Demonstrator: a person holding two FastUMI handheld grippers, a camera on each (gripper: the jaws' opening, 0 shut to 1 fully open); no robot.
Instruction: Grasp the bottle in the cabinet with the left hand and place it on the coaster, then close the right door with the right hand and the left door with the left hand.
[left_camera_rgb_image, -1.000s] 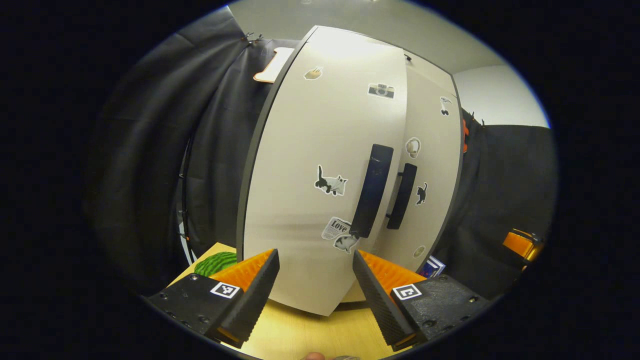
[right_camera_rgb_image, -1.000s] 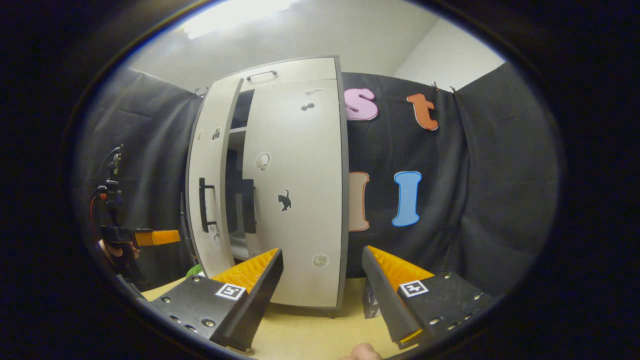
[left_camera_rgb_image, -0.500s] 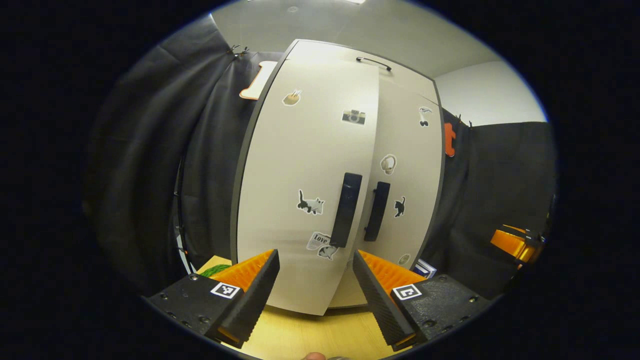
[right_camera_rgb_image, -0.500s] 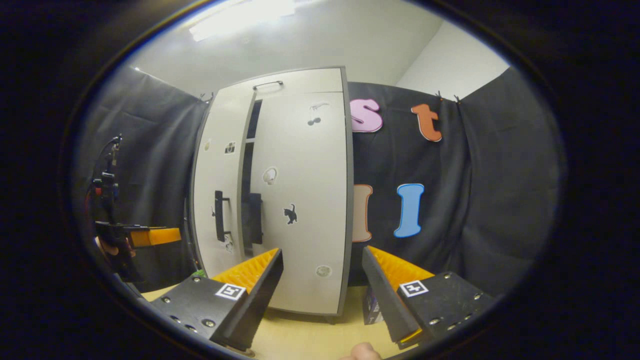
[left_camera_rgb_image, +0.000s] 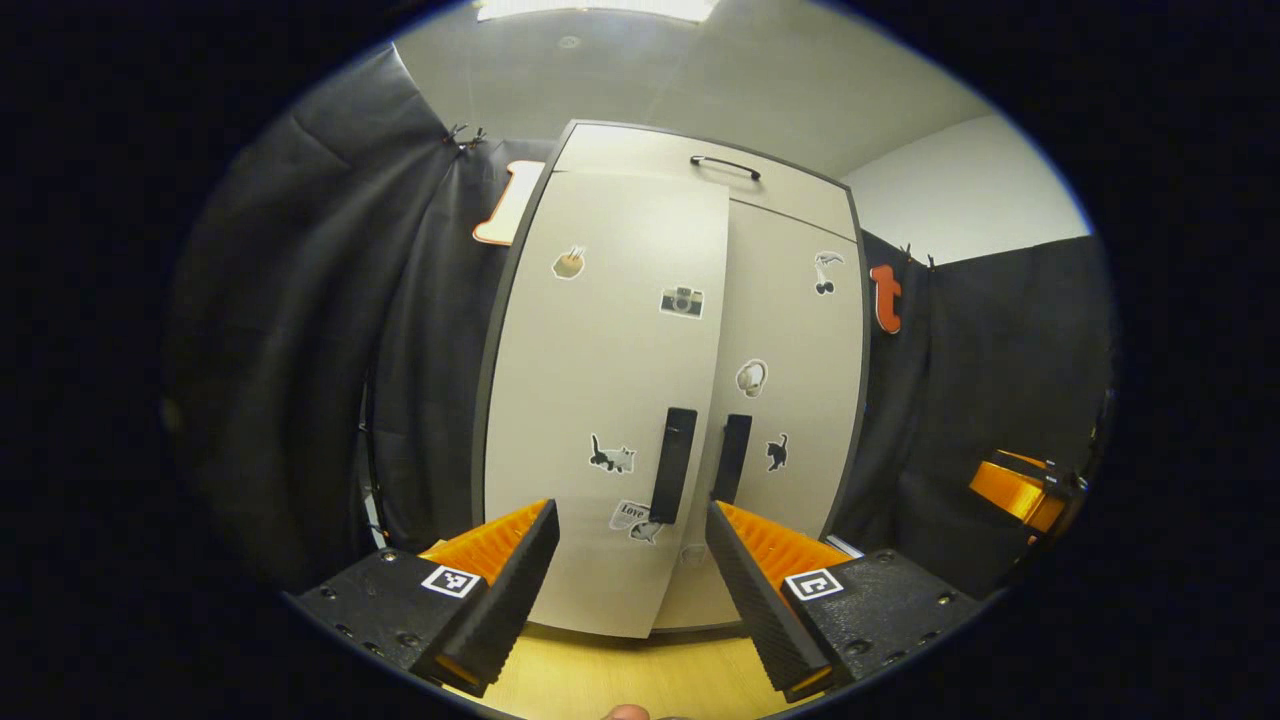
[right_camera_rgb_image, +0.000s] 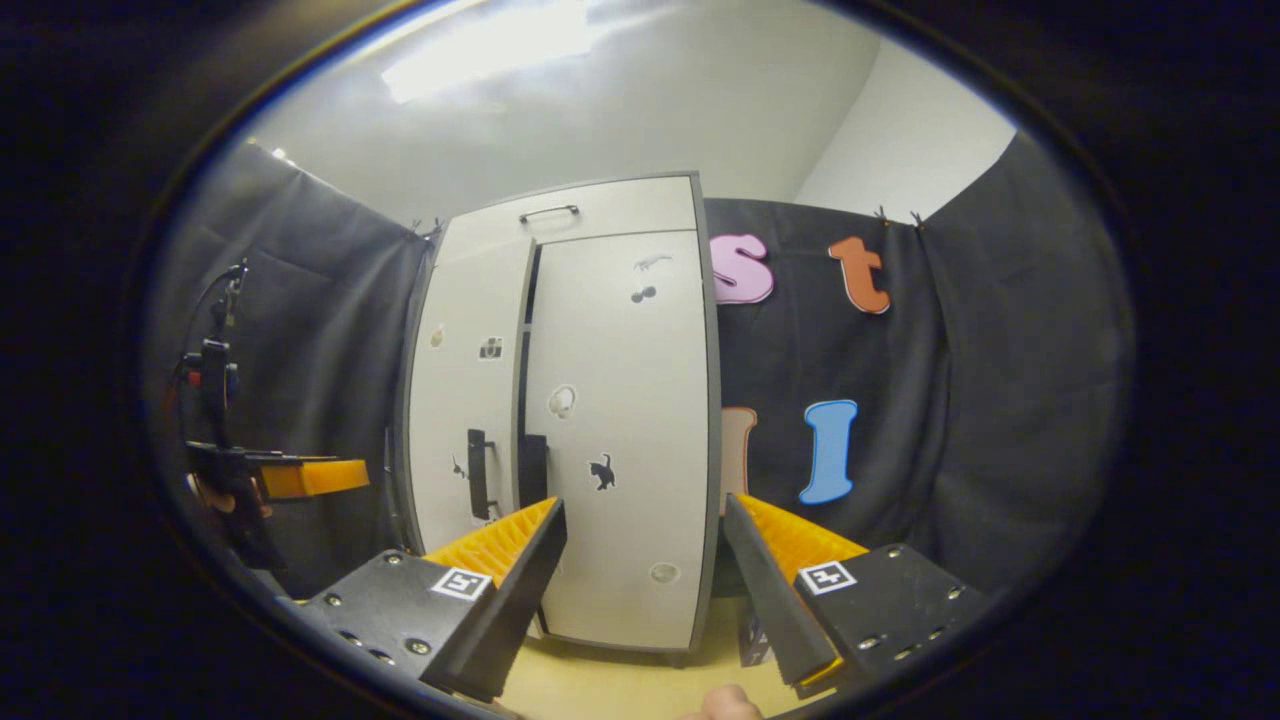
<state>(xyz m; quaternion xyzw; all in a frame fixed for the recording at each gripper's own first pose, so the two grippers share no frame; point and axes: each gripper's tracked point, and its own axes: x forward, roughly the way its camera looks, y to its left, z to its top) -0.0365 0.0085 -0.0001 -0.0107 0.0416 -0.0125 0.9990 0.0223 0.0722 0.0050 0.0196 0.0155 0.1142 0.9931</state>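
Both grippers, left gripper (left_camera_rgb_image: 628, 575) and right gripper (right_camera_rgb_image: 645, 580), hang back, fingers apart and empty; the white sticker-covered cabinet's left door (left_camera_rgb_image: 605, 400) sits slightly ajar, probably needing a push.

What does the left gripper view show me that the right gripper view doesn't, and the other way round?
Left gripper view: the Love sticker low on the left door, and the right hand-held gripper off to the side. Right gripper view: the dark gap where that door stands ajar, and the left hand-held gripper. Both: the cabinet, its two handles, the tabletop.
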